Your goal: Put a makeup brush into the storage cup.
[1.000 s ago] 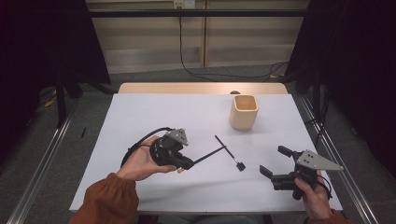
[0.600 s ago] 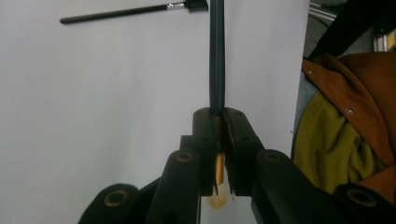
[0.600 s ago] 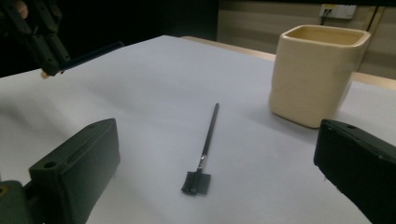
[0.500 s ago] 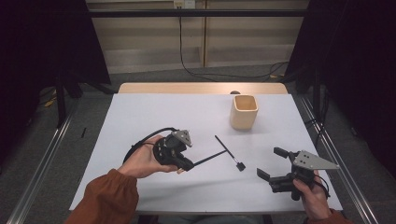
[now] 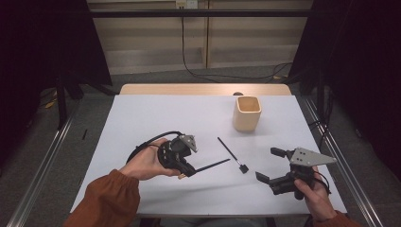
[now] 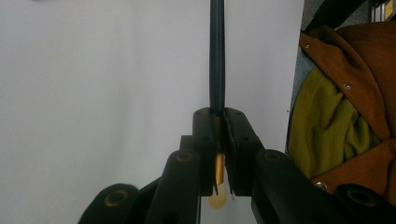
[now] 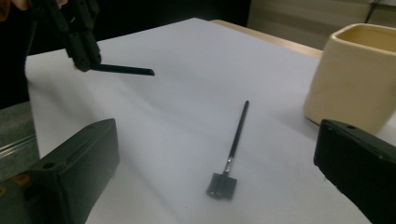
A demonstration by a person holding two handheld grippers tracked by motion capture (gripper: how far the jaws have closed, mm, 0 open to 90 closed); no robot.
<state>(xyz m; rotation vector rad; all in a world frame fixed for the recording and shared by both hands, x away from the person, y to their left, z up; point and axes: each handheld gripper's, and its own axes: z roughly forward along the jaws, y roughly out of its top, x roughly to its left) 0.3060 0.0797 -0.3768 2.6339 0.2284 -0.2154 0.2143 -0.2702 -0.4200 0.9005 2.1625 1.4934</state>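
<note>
L gripper (image 5: 189, 169) was clamped on a thin brush (image 6: 216, 60) near its ferrule; looked light, stiff, prob. slippery. R gripper (image 5: 270, 165) stood wide open, w/ nothing between the jaws.

On the white table (image 5: 142, 118), the square beige ceramic cup (image 5: 247, 113) stands toward the far right; the thin black flat-headed brush (image 5: 232, 155) lies nearer, between the left gripper (image 5: 189, 170) and right gripper (image 5: 268, 164)
</note>
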